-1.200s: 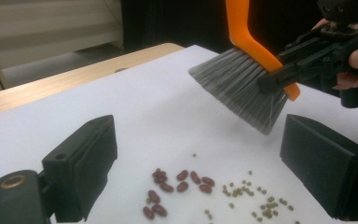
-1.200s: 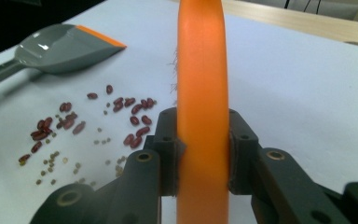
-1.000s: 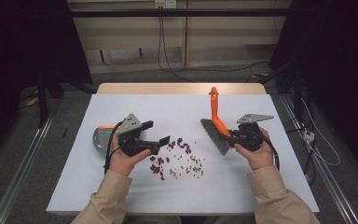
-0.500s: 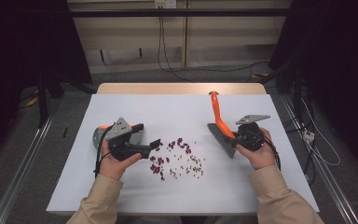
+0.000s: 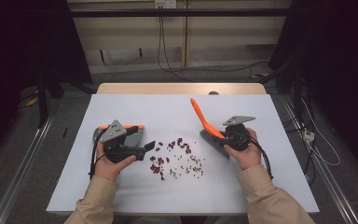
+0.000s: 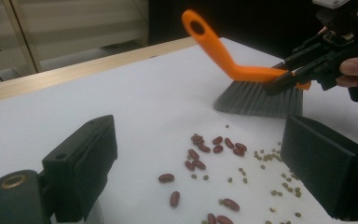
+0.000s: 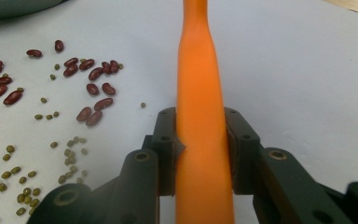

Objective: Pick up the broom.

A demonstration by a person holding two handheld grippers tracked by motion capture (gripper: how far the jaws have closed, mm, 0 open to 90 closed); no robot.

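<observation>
- Two sleeved forearms are seen coming in over the near edge of the worktop [image 5: 121, 196], one toward each near corner.
- The left gripper [image 5: 150, 146] is held level toward the left edge, with its fingers [image 6: 81, 163] spread wide and pointed at the beans; nothing is gripped between them.
- A scatter of beans [image 5: 175, 158] is spread on the worktop between the two grippers, nearer the near edge than the far one: dark red beans [image 6: 214, 144] on the side toward the left gripper and the far edge, small green beans [image 7: 70, 172] on the side toward the right gripper and the near edge.
- The right gripper [image 5: 223, 138] is held toward the right edge, its fingers [image 7: 165, 140] closed tight on the orange handle of the brush [image 5: 205, 126], one on each flank of it.
- The grey bristles of the brush are seen just right of the beans, apart from them; whether they touch the worktop cannot be told.
- The handle is tilted up and away, with its looped end pointed toward the far edge.
- A grey dustpan [image 5: 133, 135] with an orange rim is lying just behind the left gripper, on the side of the far edge, partly hidden by that gripper.
</observation>
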